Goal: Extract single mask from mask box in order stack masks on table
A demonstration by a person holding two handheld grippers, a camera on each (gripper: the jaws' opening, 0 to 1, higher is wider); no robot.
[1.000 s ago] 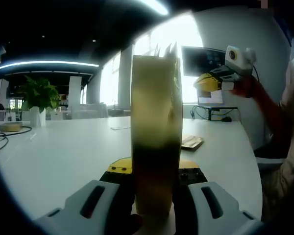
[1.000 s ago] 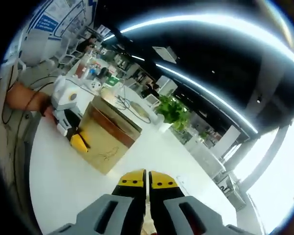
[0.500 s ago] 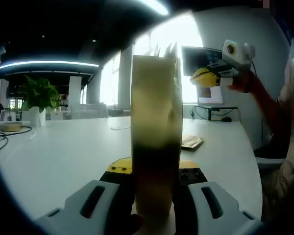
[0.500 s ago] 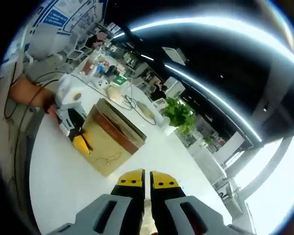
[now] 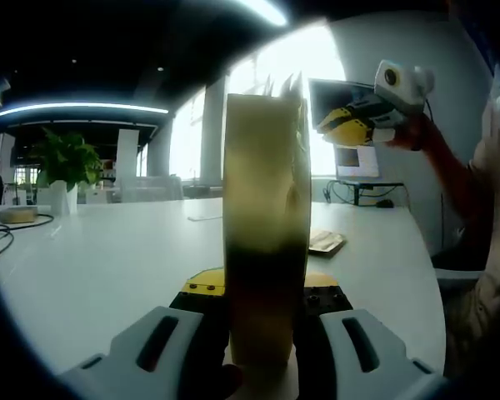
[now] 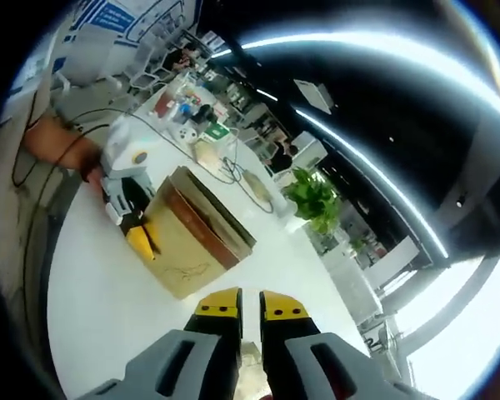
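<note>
The mask box point(image 5: 265, 233), tall and yellowish-brown, stands upright on the white table point(image 5: 108, 258), and my left gripper point(image 5: 265, 287) is shut on its lower part. Jagged mask edges stick out of its top. In the right gripper view the box point(image 6: 192, 242) lies below and ahead, with the left gripper point(image 6: 129, 221) clamped on its near-left end. My right gripper point(image 6: 250, 302) is in the air above the table, its jaws a narrow gap apart. In the left gripper view the right gripper point(image 5: 337, 129) hovers high to the right of the box top.
A small flat stack point(image 5: 326, 242) lies on the table right of the box. A potted plant point(image 5: 65, 162) and a cable coil point(image 5: 17, 217) sit far left. A person's arm point(image 5: 458, 183) fills the right side. Cluttered desks point(image 6: 183, 108) lie beyond the table.
My right gripper has risen and drifted left toward the box top, and its jaws have parted slightly. The left gripper and the box have stayed still.
</note>
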